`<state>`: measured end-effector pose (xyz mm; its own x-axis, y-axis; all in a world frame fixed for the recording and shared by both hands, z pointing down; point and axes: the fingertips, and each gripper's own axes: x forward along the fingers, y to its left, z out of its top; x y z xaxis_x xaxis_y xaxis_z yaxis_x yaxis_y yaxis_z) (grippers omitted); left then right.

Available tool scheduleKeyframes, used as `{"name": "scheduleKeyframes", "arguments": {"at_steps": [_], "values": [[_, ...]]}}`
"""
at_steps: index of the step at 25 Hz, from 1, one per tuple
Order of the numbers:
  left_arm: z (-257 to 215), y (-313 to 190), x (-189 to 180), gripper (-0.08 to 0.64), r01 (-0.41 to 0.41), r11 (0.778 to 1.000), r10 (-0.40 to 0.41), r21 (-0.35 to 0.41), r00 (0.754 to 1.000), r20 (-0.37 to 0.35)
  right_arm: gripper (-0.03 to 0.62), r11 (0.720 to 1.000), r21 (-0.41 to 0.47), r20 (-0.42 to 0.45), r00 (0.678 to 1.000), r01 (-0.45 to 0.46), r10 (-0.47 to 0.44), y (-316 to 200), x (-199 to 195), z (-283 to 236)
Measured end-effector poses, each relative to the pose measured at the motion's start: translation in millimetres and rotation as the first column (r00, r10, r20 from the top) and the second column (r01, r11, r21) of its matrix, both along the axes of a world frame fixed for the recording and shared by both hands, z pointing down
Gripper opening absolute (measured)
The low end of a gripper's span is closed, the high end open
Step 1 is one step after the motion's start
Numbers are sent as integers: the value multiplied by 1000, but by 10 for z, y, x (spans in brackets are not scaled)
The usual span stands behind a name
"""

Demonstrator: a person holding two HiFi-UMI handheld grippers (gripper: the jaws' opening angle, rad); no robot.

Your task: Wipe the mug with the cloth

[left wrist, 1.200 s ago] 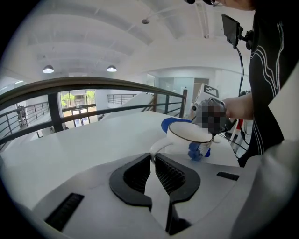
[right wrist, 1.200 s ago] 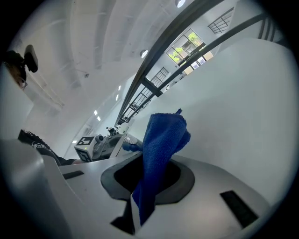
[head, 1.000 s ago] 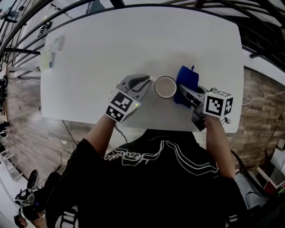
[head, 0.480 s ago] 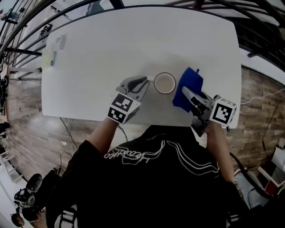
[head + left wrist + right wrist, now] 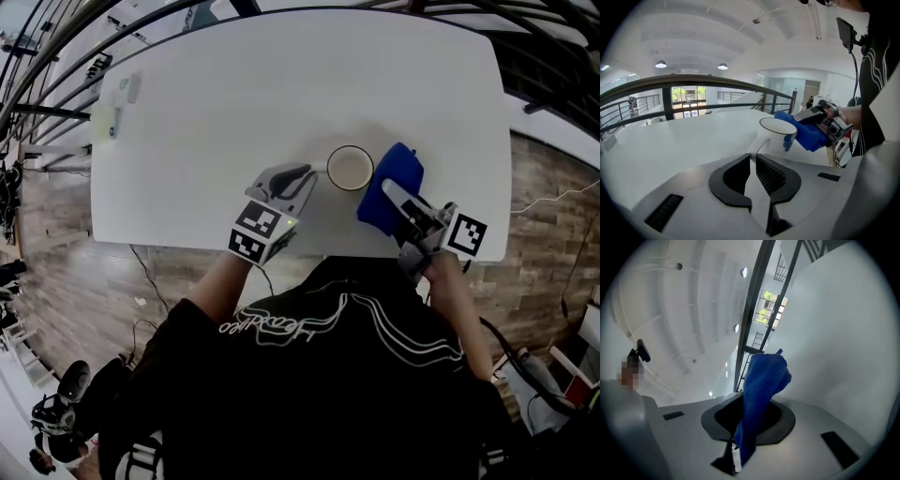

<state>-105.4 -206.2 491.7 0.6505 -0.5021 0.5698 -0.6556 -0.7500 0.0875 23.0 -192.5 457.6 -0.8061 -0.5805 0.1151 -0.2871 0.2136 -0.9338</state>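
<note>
While left gripper [image 5: 753,161] holds mug [image 5: 350,169], right gripper [image 5: 392,194] has pressed cloth [image 5: 399,165] closer.

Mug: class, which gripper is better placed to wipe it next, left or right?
Right. The right gripper is shut on the blue cloth beside the mug; the left gripper clamps the handle, steadying it.

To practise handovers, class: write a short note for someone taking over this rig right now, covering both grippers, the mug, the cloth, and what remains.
Left gripper: shut on the handle of the mug, which stands upright on the table.
Right gripper: shut on the cloth, held at the mug's right side, apparently touching it.
Done: both things gripped, cloth brought to the mug.
Left: wipe round the mug; how much is already wiped cannot be told.
</note>
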Motion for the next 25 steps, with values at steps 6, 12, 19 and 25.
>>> {"name": "scheduleKeyframes", "arguments": {"at_steps": [6, 12, 19, 25], "values": [[-1, 49, -2, 40, -4, 1000, 4, -2, 1000, -7, 54, 1000, -16, 8, 1000, -19, 19, -4, -26, 66], [-12, 77, 43, 40, -16, 1000, 16, 11, 1000, 2, 54, 999, -33, -51, 999, -20, 18, 6, -5, 195], [-18, 129, 75, 40, -31, 999, 31, 25, 999, 10, 54, 994, -93, -213, 977, -49, 28, -9, -16, 377], [-24, 205, 148, 40, -35, 999, 35, 17, 999, -13, 54, 994, -94, -252, 968, -47, 22, 12, 78, 388]]}}
